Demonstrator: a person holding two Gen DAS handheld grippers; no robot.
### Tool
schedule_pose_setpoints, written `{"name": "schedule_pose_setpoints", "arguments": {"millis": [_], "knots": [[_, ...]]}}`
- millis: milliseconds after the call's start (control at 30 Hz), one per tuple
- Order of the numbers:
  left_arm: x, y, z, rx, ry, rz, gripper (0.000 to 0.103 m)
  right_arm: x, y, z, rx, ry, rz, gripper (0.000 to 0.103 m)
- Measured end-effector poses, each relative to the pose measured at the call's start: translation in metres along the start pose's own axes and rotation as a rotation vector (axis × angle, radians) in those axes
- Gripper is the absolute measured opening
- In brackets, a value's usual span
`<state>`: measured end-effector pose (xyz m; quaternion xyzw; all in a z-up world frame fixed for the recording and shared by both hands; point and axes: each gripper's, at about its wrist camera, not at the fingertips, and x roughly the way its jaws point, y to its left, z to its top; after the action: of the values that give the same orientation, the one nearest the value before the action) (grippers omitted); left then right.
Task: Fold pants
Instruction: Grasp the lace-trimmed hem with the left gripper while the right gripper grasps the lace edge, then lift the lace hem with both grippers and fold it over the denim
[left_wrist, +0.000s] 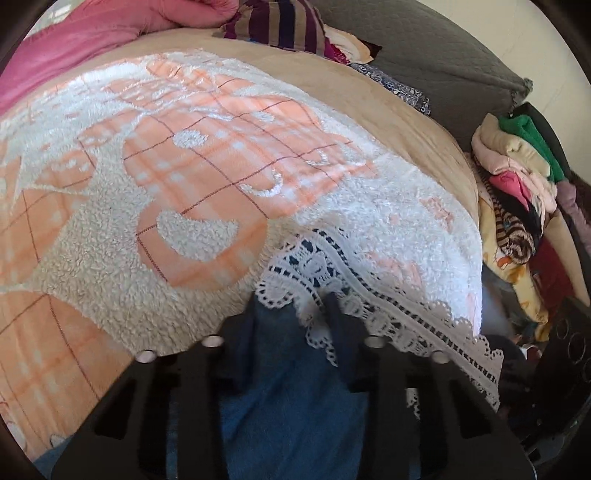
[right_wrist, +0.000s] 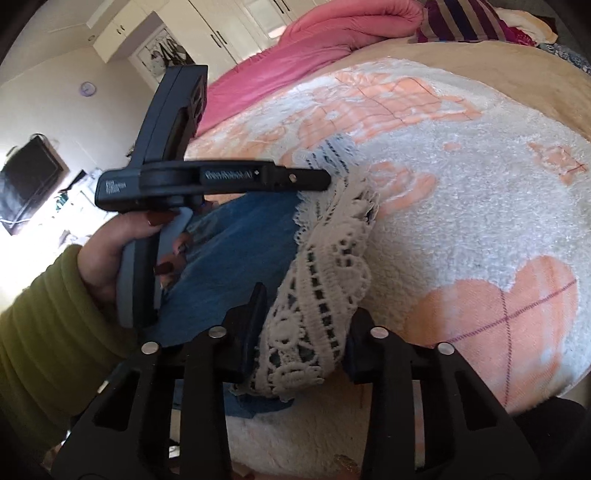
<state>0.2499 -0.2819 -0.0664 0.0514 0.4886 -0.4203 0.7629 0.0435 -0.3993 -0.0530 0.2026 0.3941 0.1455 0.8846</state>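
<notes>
Lying between both fingers (right_wrist: 258, 317): pants (right_wrist: 236, 236)

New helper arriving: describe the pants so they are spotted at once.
On the fleecy orange-and-white blanket covering the bed lie blue denim pants. Their hem carries wide white lace trim, unlike any fabric nearby.

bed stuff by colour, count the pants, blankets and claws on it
blue pants with white lace hem: 1
white and orange blanket: 1
pink blanket: 1
black claws, left and right, both gripping the lace hem: 2
total: 5
</notes>
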Motion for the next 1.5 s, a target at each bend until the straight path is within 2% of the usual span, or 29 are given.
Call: {"name": "schedule_pose_setpoints", "arguments": {"millis": [100, 233, 400, 500, 600, 700, 767, 833, 900, 967, 1033, 1100, 1167, 1200, 1333, 1400, 1467, 1500], "knots": [[-0.009, 0.000, -0.002, -0.005, -0.029, -0.001, 0.021, -0.005, 0.000, 0.000, 0.001, -0.024, 0.035, 0.025], [-0.042, -0.001, -0.010, -0.002, -0.119, -0.033, 0.020, -0.025, 0.022, -0.003, -0.082, -0.085, 0.055, 0.024], [-0.102, 0.014, -0.029, -0.015, -0.219, -0.045, 0.021, -0.039, 0.074, 0.003, -0.178, -0.122, 0.188, 0.024], [-0.141, 0.030, -0.046, -0.040, -0.266, -0.015, 0.022, -0.030, 0.113, 0.007, -0.251, -0.095, 0.259, 0.024], [-0.173, 0.048, -0.073, -0.079, -0.297, 0.040, 0.025, -0.011, 0.144, -0.001, -0.336, -0.044, 0.278, 0.024], [-0.188, 0.075, -0.100, -0.188, -0.304, 0.041, 0.032, 0.022, 0.168, -0.021, -0.415, 0.064, 0.253, 0.023], [-0.199, 0.094, -0.121, -0.265, -0.320, 0.067, 0.035, 0.035, 0.173, -0.029, -0.405, 0.125, 0.250, 0.024], [-0.218, 0.110, -0.146, -0.329, -0.377, 0.083, 0.043, 0.043, 0.182, -0.039, -0.439, 0.154, 0.233, 0.024], [-0.232, 0.126, -0.166, -0.417, -0.435, 0.049, 0.057, 0.044, 0.194, -0.046, -0.510, 0.148, 0.189, 0.024], [-0.238, 0.139, -0.178, -0.489, -0.459, -0.006, 0.059, 0.044, 0.210, -0.053, -0.588, 0.138, 0.159, 0.024], [-0.238, 0.149, -0.182, -0.525, -0.462, -0.042, 0.060, 0.045, 0.227, -0.066, -0.684, 0.135, 0.118, 0.025], [-0.236, 0.150, -0.182, -0.534, -0.459, -0.071, 0.072, 0.046, 0.241, -0.084, -0.775, 0.145, 0.092, 0.027], [-0.231, 0.150, -0.182, -0.551, -0.451, -0.134, 0.083, 0.050, 0.248, -0.092, -0.821, 0.157, 0.091, 0.032], [-0.226, 0.150, -0.182, -0.559, -0.438, -0.150, 0.084, 0.049, 0.249, -0.097, -0.840, 0.161, 0.093, 0.033], [-0.209, 0.153, -0.185, -0.581, -0.371, -0.086, 0.084, 0.039, 0.248, -0.109, -0.923, 0.127, 0.049, 0.045], [-0.206, 0.156, -0.188, -0.591, -0.362, -0.065, 0.084, 0.034, 0.246, -0.110, -0.936, 0.118, 0.030, 0.046], [-0.205, 0.156, -0.186, -0.591, -0.343, 0.020, 0.085, 0.033, 0.241, -0.111, -0.934, 0.120, 0.012, 0.047], [-0.204, 0.156, -0.186, -0.591, -0.342, 0.028, 0.085, 0.033, 0.240, -0.116, -0.933, 0.124, 0.007, 0.047]]}}
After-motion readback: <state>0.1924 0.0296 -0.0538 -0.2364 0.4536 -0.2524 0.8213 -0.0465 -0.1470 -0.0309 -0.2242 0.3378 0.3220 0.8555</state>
